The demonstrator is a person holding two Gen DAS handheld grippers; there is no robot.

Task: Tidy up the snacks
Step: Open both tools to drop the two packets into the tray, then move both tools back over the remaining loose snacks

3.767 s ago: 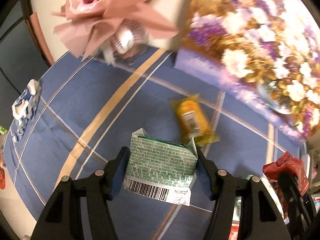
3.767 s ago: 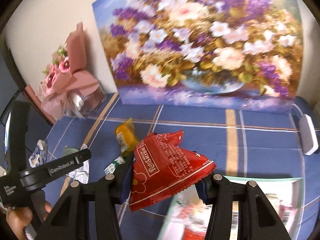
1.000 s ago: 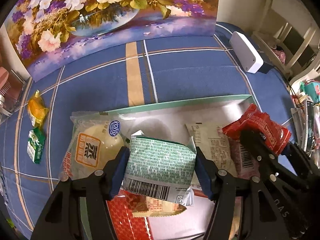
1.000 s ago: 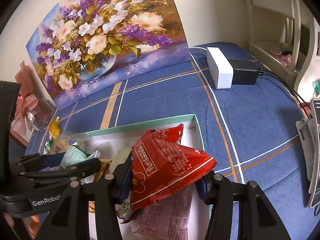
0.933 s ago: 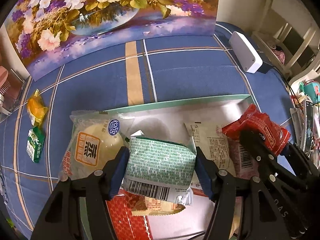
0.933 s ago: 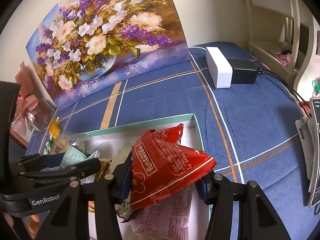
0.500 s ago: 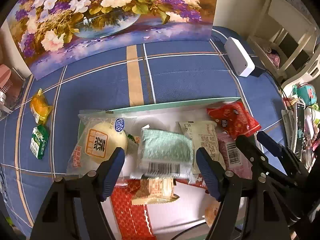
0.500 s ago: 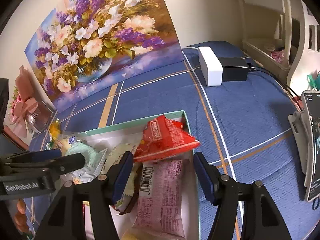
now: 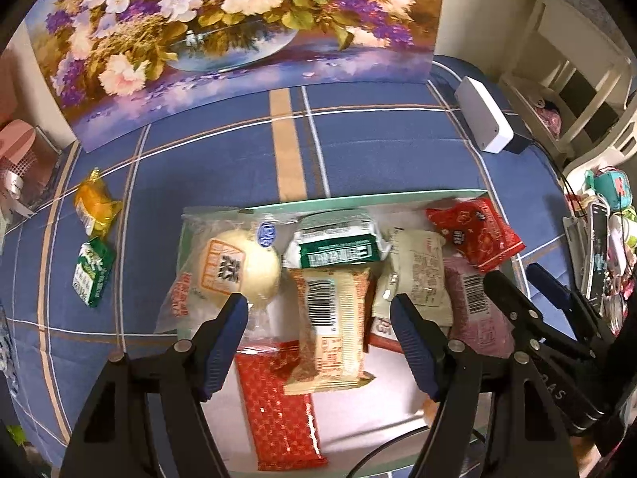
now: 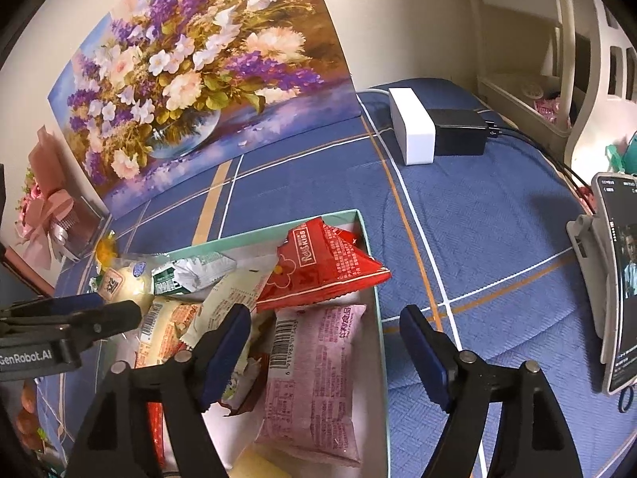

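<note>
In the shallow green-rimmed box (image 9: pixel 358 198) on the blue checked cloth (image 9: pixel 223 151), the snacks lie piled. The green-and-white packet (image 9: pixel 338 241) rests near the far wall, between the round bun pack (image 9: pixel 235 267) and a pale wrapper (image 9: pixel 418 275). The red triangular packet (image 10: pixel 322 271) leans in the far right corner, over the pink pack (image 10: pixel 314 382). A barcode-side biscuit pack (image 9: pixel 330 326) lies across a red patterned pack (image 9: pixel 278 402).

Left gripper (image 9: pixel 318 318): pitched steeply down over the box middle, jaws spread, nothing between them; blue pads clear of the packs below. Right gripper (image 10: pixel 324 332): angled down at the box's right edge, jaws opening, empty; the pink pack lies under the gap, untouched.

Outside the box, on the cloth to the left: a yellow packet (image 9: pixel 95 207) and a small green carton (image 9: pixel 91 275), just beside each other, well apart from the box. White block (image 10: pixel 410 131) and black adapter (image 10: pixel 458 131) touching, far right. Flower painting (image 9: pixel 239 32) stands at the back.

Hard to read: near end of the box is cut off by the gripper bodies in both views. What lies under the pile cannot be told. A phone (image 10: pixel 621 275) on a stand is clipped by the right frame edge. Left gripper appears in the right view only as a dark body at the left margin.
</note>
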